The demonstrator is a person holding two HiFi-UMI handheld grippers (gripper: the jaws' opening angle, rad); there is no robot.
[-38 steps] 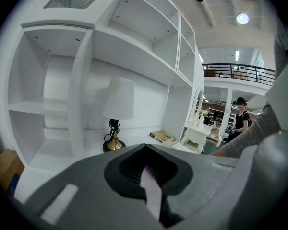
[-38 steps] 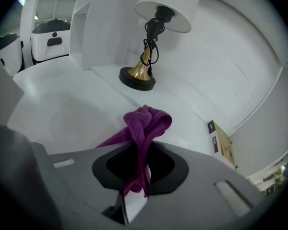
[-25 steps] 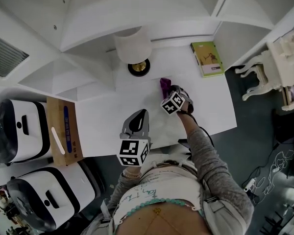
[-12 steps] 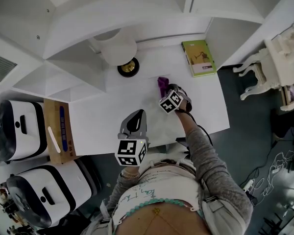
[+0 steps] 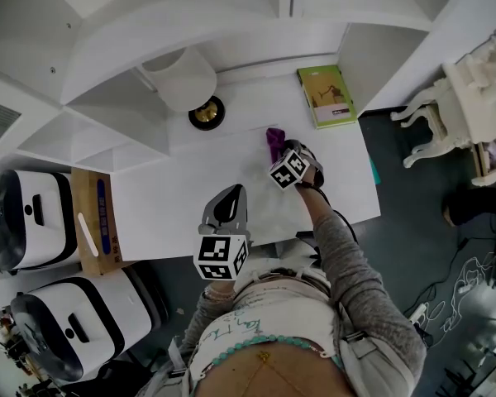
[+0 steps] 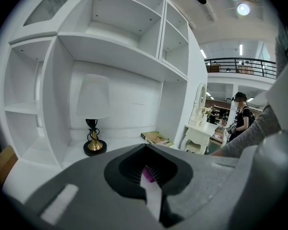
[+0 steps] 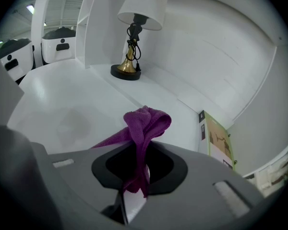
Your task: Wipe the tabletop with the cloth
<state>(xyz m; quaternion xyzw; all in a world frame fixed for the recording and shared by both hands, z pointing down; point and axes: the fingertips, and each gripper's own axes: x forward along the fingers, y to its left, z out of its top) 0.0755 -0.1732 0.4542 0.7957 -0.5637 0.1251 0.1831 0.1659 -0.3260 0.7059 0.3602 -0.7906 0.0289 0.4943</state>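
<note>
**Cloth [image 5: 274,139] carried toward the book [image 5: 324,96] end**

Shifted over the last second away from the lamp base [image 5: 205,114] and nearer the green book, cloth and right gripper [image 5: 279,150] together, going by the head view. Pinched tight in that gripper's jaws, with the purple bunch poking out past the tips and a loose flap trailing to one side. Hard to tell how much of it actually presses on the tabletop [image 5: 174,197].

Sits just beyond the right jaws at about 11 o'clock from the marker cube, long axis running roughly 12 to 6 along the jaw line. Book at 1 o'clock from it, lamp base at 10 o'clock, the widest bare stretch of white surface off toward 8 and 9 o'clock.

Left gripper [image 5: 231,201] at 7 o'clock from the cloth, over the near edge, jaws together on nothing. Clearly the farther of the two, so probably the right one's job to drag the bunch back across toward 9 o'clock.
</note>
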